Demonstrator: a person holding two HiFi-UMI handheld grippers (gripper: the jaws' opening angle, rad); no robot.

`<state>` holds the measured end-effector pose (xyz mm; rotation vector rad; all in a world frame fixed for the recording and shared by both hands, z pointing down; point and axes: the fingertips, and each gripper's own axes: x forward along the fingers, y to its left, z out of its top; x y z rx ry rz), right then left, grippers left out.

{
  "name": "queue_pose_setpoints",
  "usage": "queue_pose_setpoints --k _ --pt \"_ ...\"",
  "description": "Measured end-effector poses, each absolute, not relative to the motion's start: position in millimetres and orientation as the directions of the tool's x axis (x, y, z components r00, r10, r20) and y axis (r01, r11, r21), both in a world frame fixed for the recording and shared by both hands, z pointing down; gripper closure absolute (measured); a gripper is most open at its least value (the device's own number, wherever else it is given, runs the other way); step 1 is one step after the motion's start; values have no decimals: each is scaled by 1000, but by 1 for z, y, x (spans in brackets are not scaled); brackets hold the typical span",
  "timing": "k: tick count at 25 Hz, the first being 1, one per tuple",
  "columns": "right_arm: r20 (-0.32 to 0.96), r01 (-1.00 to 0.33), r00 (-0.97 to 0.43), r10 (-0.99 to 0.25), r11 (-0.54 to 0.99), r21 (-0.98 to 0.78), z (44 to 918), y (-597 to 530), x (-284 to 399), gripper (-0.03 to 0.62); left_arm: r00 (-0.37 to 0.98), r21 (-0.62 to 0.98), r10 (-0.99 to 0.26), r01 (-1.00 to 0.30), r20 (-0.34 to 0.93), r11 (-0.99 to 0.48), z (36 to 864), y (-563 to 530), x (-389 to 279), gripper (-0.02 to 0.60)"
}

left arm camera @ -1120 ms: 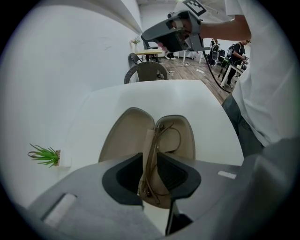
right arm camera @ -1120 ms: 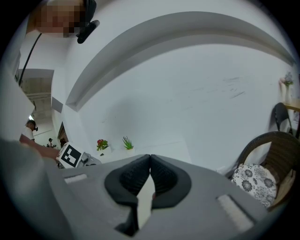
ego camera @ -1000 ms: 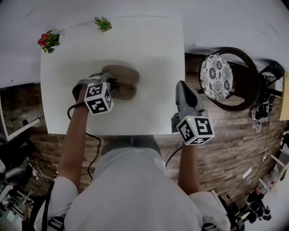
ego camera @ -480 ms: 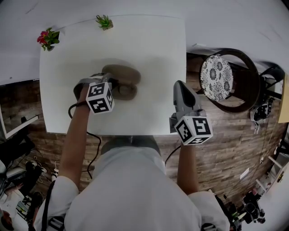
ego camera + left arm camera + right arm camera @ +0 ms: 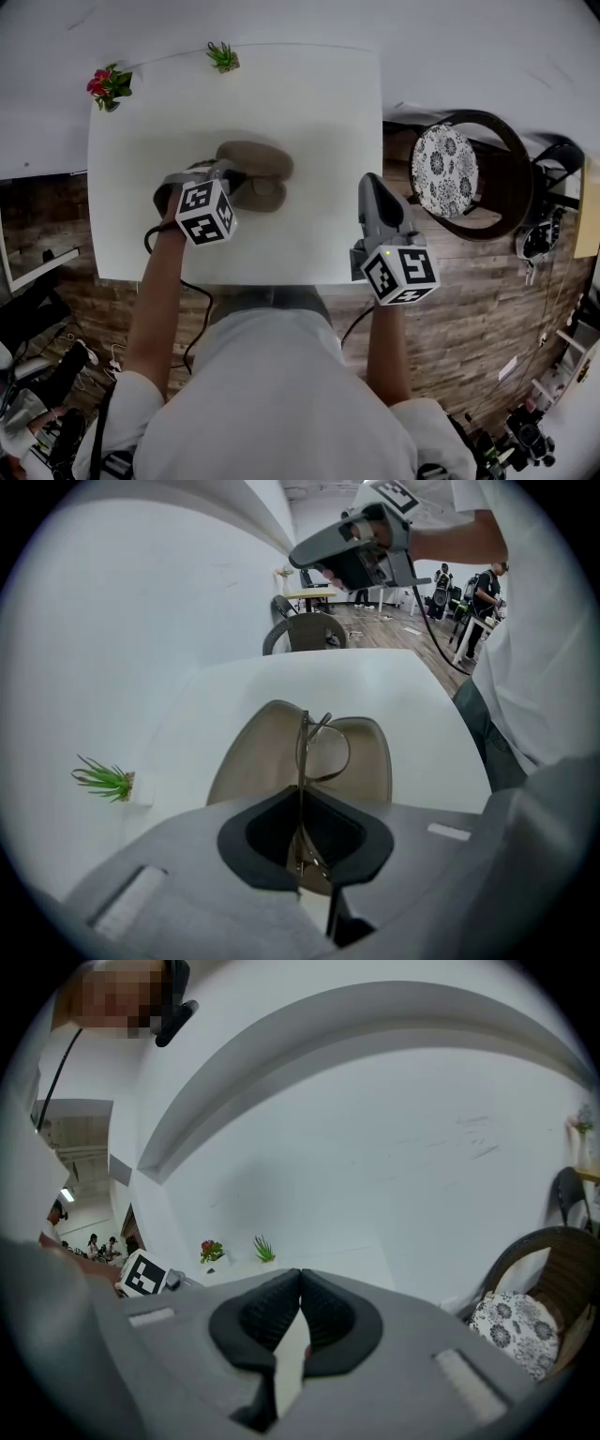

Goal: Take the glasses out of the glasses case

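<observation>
Little has changed in the last second: your left gripper (image 5: 302, 799) stays pinched on the glasses (image 5: 323, 752), which stand on edge over the open case (image 5: 248, 752), so the lift-out looks barely begun. Your right gripper (image 5: 300, 1274) waits closed and empty by the table (image 5: 309, 112) edge. Count: 1 glasses, 1 case, 2 grippers, 2 plants.

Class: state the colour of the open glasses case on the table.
Tan glasses case, clearest in the left gripper view.

White table (image 5: 309, 112); wood-plank floor (image 5: 469, 281); round chair (image 5: 502, 187) beside; white wall (image 5: 469, 42).
</observation>
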<state>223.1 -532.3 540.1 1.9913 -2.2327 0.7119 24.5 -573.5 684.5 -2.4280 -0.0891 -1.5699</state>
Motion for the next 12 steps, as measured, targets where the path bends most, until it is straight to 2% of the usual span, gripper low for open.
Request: queue_pose_setpoints --k 12 --pt "286 -962 -157 -945 81 -261 496 -511 207 591 606 -208 -228 -104 762 -973 612 -580 16 557"
